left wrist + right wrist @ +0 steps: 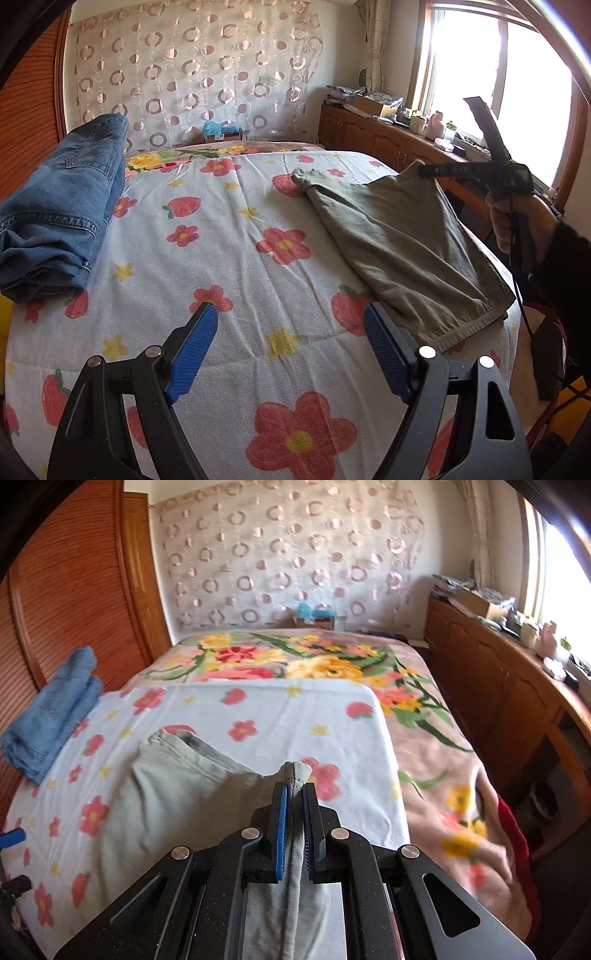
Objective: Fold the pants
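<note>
Green pants (177, 797) | right gripper (294, 794) pinches corner, 6 o'clock | left gripper (291, 354) wide, empty | risk: cloth slips out when tugged

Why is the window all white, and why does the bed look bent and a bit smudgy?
Left wrist view: sunlight overexposes the wooden-framed window, so it glares white, and the fisheye lens bulges the white flower-print bedspread. Right wrist view: the flowers are smeared by motion blur, while the grey-green pants pinched in the right claw stay sharper.
</note>
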Tool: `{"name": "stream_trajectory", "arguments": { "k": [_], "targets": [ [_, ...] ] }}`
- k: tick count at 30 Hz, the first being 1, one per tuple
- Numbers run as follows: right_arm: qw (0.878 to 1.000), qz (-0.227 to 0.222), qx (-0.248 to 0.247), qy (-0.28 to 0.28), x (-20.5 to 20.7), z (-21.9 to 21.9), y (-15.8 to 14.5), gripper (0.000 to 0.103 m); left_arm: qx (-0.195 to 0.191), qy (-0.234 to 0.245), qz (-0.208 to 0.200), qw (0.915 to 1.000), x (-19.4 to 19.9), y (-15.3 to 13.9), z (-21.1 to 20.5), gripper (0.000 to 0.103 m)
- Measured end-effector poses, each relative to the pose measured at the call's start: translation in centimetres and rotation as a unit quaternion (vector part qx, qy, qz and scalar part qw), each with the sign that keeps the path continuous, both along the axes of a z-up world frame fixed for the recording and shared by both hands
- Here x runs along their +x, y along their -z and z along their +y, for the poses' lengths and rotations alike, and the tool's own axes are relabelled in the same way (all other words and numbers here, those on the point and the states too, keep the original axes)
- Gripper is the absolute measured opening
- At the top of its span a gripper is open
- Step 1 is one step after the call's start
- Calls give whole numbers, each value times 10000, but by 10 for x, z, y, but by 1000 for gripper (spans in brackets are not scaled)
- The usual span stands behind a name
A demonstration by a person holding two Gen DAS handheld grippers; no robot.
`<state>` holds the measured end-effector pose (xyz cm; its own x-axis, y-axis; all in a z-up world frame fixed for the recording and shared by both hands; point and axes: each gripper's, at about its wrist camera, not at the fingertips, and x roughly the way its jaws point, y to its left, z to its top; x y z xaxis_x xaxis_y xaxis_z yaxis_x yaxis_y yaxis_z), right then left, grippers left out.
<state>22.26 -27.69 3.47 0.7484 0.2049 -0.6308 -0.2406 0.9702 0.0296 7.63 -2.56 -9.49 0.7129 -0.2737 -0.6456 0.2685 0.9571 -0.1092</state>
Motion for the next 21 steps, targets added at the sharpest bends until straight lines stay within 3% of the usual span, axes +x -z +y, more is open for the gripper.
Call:
{"name": "stream_trajectory", "arguments": {
  "k": [16, 19, 21],
  "targets": [
    [9998, 129, -44, 109, 3, -6, -5, 8, 75, 126, 13, 9999, 1, -1, -9, 82],
    [9997, 97, -139, 184, -2, -8, -4, 18, 89, 148, 9, 9998, 2, -1, -12, 82],
    [9999, 61, -83, 97, -14, -10, -5, 19, 95, 174, 3, 9998, 1, -2, -13, 82]
  ]
}}
